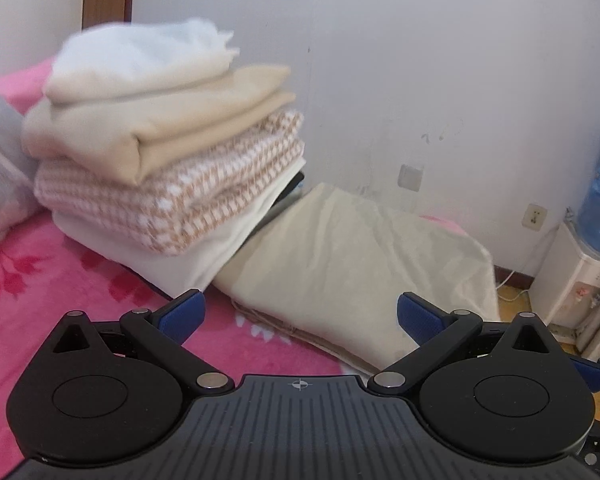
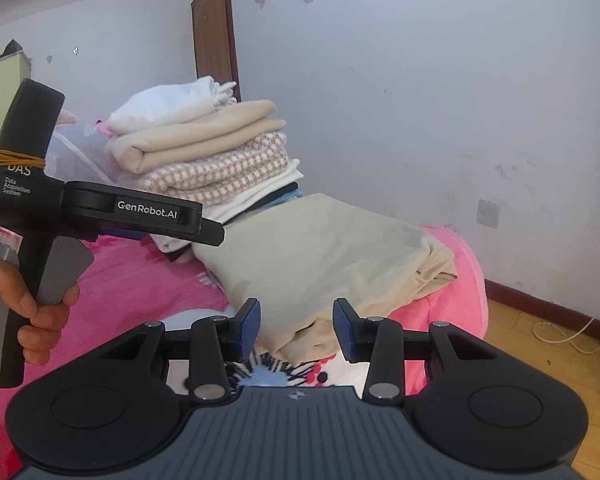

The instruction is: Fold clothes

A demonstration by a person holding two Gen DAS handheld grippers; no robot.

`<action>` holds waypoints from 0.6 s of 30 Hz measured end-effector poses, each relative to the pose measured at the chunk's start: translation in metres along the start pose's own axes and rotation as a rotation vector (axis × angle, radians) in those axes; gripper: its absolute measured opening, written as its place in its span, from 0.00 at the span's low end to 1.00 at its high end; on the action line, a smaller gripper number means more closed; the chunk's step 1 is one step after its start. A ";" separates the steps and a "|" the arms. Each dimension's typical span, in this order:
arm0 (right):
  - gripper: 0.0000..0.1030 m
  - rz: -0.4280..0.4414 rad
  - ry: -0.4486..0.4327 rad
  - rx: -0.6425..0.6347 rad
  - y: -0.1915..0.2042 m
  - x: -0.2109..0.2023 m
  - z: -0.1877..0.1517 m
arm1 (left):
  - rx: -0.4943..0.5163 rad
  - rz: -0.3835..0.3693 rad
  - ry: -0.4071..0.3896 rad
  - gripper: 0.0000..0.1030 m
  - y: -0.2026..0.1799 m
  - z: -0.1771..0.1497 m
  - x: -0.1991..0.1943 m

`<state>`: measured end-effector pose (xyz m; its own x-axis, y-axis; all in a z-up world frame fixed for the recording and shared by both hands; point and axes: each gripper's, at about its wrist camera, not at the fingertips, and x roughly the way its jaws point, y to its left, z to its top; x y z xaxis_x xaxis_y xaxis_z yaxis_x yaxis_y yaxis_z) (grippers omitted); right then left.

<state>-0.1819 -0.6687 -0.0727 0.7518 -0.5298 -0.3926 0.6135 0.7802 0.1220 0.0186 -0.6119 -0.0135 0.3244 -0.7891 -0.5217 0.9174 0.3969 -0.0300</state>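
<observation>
Pink blanket [image 1: 40, 300], folded stack [image 1: 160, 160] beside beige garment [image 2: 320, 248], both grippers' jaws spread, empty.

Pink floral blanket [image 1: 60, 280], beige garment [image 1: 340, 248], a brown-and-white (houndstooth) folded cloth [image 1: 172, 200].

"genrobot.ai" on left claw [image 2: 210, 232]
</observation>
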 end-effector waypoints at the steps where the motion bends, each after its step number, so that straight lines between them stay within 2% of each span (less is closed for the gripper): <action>1: 0.42 0.001 -0.001 0.003 0.002 -0.004 0.001 | 0.008 0.002 -0.006 1.00 -0.001 0.001 -0.007; 8: 0.42 0.005 -0.003 0.067 0.016 -0.051 0.007 | 0.044 0.012 -0.022 1.00 -0.007 -0.002 -0.071; 13: 0.59 0.007 0.011 0.138 0.026 -0.088 0.009 | 0.071 -0.027 -0.008 1.00 -0.012 -0.012 -0.130; 15: 0.71 0.006 0.021 0.158 0.032 -0.103 0.007 | 0.074 -0.050 -0.016 1.00 -0.014 -0.017 -0.154; 18: 0.79 -0.020 0.038 0.178 0.042 -0.125 0.002 | 0.035 -0.089 -0.021 1.00 -0.017 -0.025 -0.183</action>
<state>-0.2498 -0.5700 -0.0167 0.7314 -0.5293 -0.4300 0.6639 0.6968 0.2715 -0.0627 -0.4623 0.0612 0.2453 -0.8303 -0.5004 0.9502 0.3083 -0.0459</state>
